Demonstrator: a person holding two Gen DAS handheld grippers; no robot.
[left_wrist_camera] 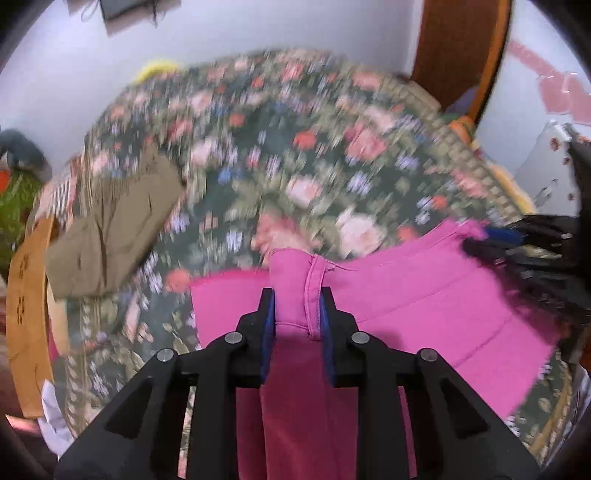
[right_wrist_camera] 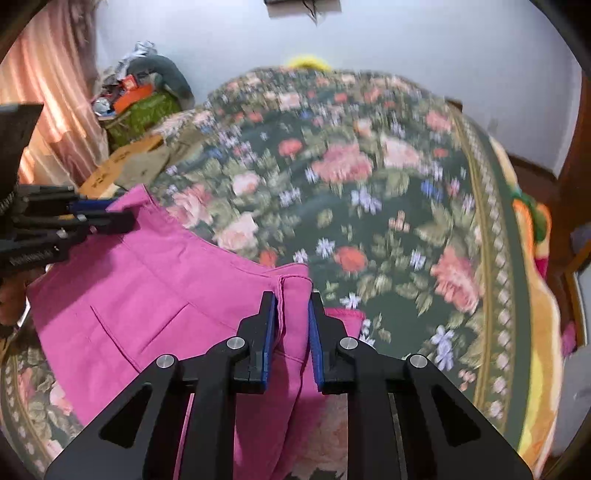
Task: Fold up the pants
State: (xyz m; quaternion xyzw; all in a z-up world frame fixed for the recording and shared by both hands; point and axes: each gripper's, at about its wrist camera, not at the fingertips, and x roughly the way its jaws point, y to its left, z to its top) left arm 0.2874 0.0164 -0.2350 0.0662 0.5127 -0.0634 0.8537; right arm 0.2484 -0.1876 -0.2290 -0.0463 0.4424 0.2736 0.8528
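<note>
Waistband of the pink pants [left_wrist_camera: 424,295] spans between both grippers: left gripper [left_wrist_camera: 297,306] and right gripper [right_wrist_camera: 293,310] each clamp one end; legs apparently hang beneath.

I see the pants [left_wrist_camera: 424,295] in a bright magenta pink, plain, with no pattern. The bed cover [left_wrist_camera: 280,155] is dark green with pink, red and pale blue flowers and a beige border. The folded garment [left_wrist_camera: 110,229] on it is plain olive khaki. My left hand-held gripper [left_wrist_camera: 297,306] is black with blue pads [left_wrist_camera: 269,325], and my right hand-held gripper [right_wrist_camera: 293,314] has the same colours. The wall [right_wrist_camera: 406,33] is pale lilac-white.
</note>
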